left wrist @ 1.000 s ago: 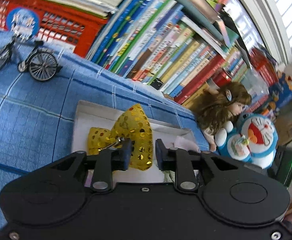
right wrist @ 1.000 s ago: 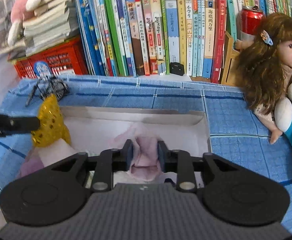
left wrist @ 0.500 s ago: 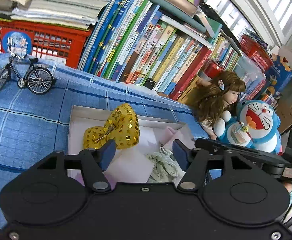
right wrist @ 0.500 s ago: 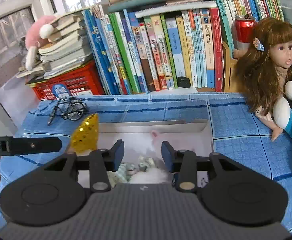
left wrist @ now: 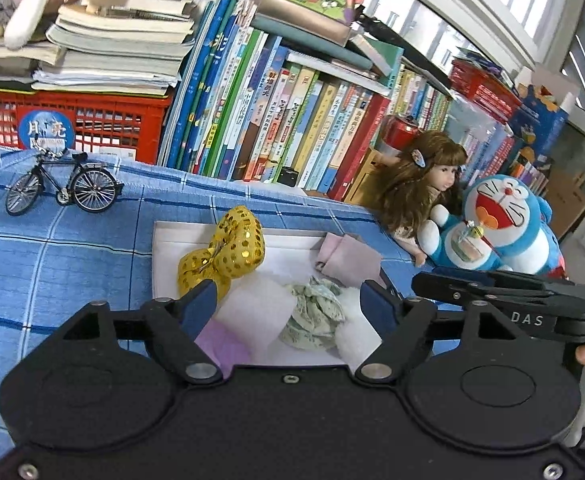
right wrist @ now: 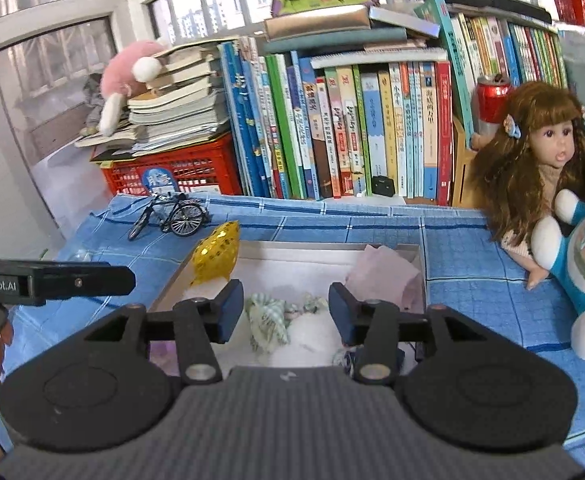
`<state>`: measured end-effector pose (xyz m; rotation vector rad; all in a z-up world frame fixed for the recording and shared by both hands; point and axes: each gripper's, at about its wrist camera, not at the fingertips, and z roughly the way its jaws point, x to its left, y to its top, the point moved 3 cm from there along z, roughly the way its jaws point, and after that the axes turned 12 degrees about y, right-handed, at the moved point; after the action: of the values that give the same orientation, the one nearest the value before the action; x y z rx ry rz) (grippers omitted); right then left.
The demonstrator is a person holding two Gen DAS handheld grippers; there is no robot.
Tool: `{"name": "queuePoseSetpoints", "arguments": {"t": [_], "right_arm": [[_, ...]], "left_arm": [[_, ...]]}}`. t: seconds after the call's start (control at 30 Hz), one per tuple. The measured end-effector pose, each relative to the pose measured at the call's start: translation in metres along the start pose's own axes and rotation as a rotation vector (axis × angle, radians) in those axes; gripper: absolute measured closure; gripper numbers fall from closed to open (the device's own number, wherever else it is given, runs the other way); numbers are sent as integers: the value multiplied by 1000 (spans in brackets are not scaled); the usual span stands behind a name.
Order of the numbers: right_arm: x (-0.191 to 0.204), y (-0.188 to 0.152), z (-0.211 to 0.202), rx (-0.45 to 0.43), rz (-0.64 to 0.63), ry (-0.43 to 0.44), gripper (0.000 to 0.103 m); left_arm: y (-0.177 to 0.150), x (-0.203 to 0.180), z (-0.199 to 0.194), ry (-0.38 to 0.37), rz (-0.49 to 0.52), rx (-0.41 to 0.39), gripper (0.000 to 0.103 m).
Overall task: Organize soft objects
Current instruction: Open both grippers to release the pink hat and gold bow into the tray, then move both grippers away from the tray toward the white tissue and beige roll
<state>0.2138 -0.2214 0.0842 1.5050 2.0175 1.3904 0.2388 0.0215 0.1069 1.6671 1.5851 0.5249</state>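
Note:
A shallow white box lies on the blue checked cloth. In it are a gold sequin bow, a pink folded cloth, a green patterned fabric piece, white fluff and a purple piece. My left gripper is open and empty, above the box's near side. My right gripper is open and empty, also above the near side. Each gripper shows in the other's view at the edge.
A toy bicycle stands on the cloth left of the box. A doll and a blue plush cat sit to the right. A row of books and a red crate line the back.
Both grippers opened, letting go of the gold bow and the pink cloth in the box, then drew back and up from it.

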Motion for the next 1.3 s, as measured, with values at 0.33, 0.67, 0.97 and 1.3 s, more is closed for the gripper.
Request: {"name": "queuePoseSetpoints", "arguments": {"t": [0.33,0.67,0.97,1.3], "right_arm": [[13,-30,-55,-67,-66,-15,34],[8,-79,-102,-135,-90,-112,26],[4,-126,-120,-144,-103,-192,24],[10,-167,-123,-204,-124,-287,25]], "left_arm": [[-34,13,-50,19,44,-75,20],[-78,38,-85,71,52,-154,16],[-113,66,-111,132,48,-207,18],[-160,92,-94,242,112,-126,63]]}}
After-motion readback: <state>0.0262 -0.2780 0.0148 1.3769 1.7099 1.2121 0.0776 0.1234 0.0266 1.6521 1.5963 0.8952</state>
